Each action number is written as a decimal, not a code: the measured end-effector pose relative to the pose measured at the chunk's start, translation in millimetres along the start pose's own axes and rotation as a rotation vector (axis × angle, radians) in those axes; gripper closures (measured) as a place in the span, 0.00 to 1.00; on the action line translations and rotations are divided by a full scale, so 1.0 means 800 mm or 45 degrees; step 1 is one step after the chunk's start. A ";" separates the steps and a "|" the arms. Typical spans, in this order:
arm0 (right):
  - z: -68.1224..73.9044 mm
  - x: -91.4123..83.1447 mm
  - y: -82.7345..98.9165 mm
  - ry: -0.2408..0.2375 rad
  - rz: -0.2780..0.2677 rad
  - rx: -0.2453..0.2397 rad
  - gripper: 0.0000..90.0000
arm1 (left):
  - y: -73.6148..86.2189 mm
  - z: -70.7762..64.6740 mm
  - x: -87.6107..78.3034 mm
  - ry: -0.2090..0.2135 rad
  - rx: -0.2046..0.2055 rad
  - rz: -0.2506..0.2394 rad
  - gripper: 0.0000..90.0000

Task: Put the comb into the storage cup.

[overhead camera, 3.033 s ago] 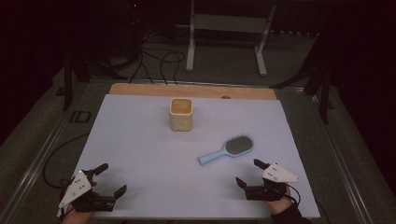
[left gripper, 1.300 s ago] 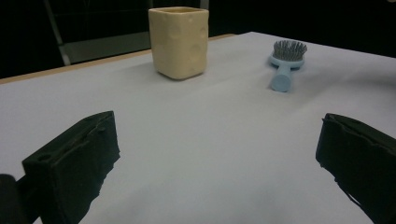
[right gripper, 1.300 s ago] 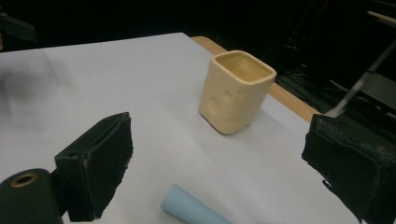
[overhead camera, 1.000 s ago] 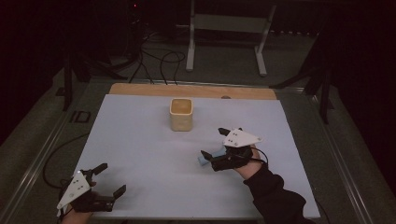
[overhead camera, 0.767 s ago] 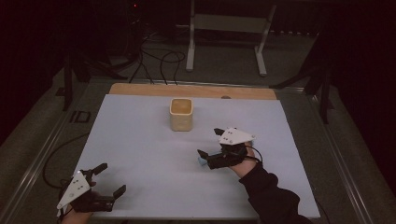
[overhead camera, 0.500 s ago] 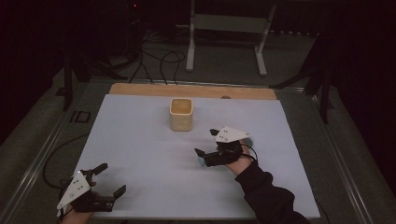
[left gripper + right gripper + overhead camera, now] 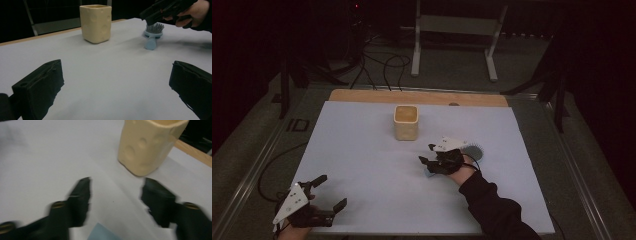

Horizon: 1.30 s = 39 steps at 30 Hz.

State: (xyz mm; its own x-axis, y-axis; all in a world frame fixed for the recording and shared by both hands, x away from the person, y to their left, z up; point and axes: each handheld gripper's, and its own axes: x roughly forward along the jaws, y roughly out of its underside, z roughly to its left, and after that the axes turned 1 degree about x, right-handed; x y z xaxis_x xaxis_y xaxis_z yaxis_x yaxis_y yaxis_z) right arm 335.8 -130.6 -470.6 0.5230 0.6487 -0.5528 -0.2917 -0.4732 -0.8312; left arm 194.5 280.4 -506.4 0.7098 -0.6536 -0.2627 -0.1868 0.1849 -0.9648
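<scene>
Right tool (image 7: pixel 428 161) sits over the light-blue hairbrush (image 7: pixel 152 35) handle on the tabletop (image 7: pixel 362 165), jaws just been closing, handle tip between them, pads not yet pressing. Best to centre on the handle and squeeze squarely before lifting. Left tool (image 7: pixel 328 192) rests open, idle. Cream square cup (image 7: pixel 406 122) stands upright nearby; inside looks empty.

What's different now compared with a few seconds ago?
The right gripper came from the table's near right edge over to the blue hairbrush and sank over its handle; its jaws have just been closing but don't yet grip it. The left gripper, brush and yellow cup stayed put.
</scene>
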 end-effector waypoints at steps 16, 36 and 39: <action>0.007 0.027 0.011 0.012 0.156 -0.064 1.00 | 0.000 0.000 0.001 0.007 -0.001 0.004 0.00; 0.008 0.042 0.029 -0.005 0.274 -0.017 1.00 | 0.000 -0.003 0.004 0.022 0.009 0.019 0.00; 0.008 0.040 0.029 -0.006 0.277 -0.013 1.00 | 0.001 -0.002 0.004 0.025 0.003 0.026 0.00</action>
State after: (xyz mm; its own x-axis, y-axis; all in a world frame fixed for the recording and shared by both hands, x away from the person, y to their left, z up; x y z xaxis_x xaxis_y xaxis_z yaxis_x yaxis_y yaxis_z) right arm 340.2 -116.9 -508.0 0.4445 0.5334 -0.7197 -0.3894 -0.6084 -0.6915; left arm 195.6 277.2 -507.9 0.6924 -0.6641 -0.2821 -0.1994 0.1996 -0.9594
